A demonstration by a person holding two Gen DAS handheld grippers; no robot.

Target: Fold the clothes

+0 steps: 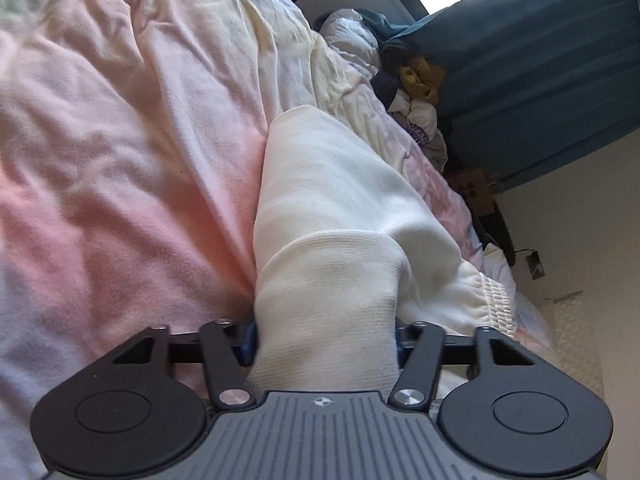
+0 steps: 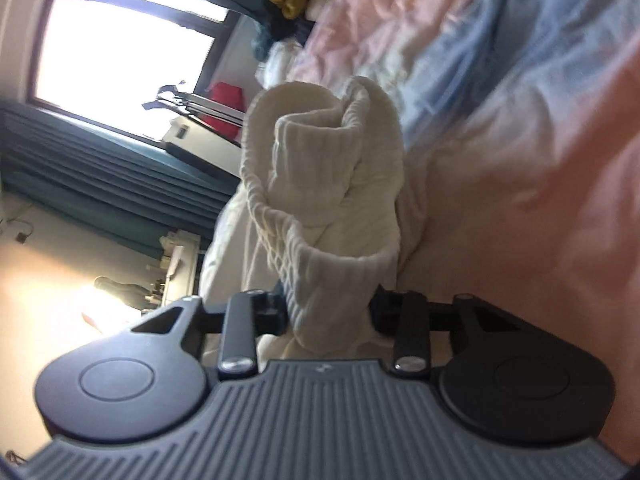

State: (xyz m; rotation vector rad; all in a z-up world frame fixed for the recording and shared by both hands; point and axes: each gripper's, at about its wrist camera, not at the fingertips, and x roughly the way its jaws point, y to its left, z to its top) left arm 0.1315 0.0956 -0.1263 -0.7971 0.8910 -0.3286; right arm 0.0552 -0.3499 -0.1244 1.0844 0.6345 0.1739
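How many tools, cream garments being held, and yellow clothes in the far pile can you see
Tools: 2, the left tool and the right tool, each shut on cream fabric.
Cream garment held: 1, as far as can be told.
Yellow garment in the pile: 1.
Total: 4.

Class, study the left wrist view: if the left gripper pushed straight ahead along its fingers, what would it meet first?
The left gripper is already shut on the cream sweatshirt, so it would push into that fabric first. Beyond it lies the pink bedspread, though depth there is hard to judge.
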